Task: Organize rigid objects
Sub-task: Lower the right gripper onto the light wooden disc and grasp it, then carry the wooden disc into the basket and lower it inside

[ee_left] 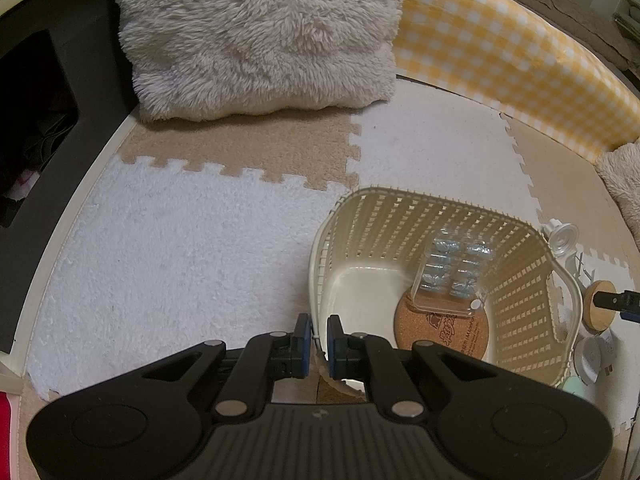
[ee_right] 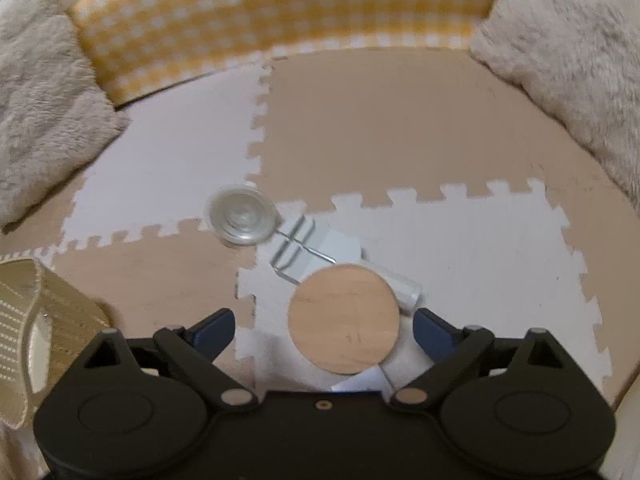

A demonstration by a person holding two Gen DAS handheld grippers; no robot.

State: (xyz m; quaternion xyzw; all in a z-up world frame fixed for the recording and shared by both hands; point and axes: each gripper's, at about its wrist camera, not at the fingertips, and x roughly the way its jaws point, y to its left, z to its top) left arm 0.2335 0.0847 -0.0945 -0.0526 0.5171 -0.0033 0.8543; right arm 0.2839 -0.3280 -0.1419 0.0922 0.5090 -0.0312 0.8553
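Observation:
A cream lattice basket stands on the foam floor mat. Inside it lie a cork coaster and a clear plastic case leaning on the far wall. My left gripper is shut on the basket's near rim. My right gripper is open wide, with a round wooden lid between its fingers, apart from both pads. Beyond the lid lie a clear acrylic stand and a clear round lid. The right gripper's tip shows over the wooden lid in the left wrist view.
Fluffy cushions and a yellow checked bolster ring the mat. A black cabinet stands at the left. A white funnel-like piece and a grey round object lie right of the basket. The basket corner shows at the right wrist view's left.

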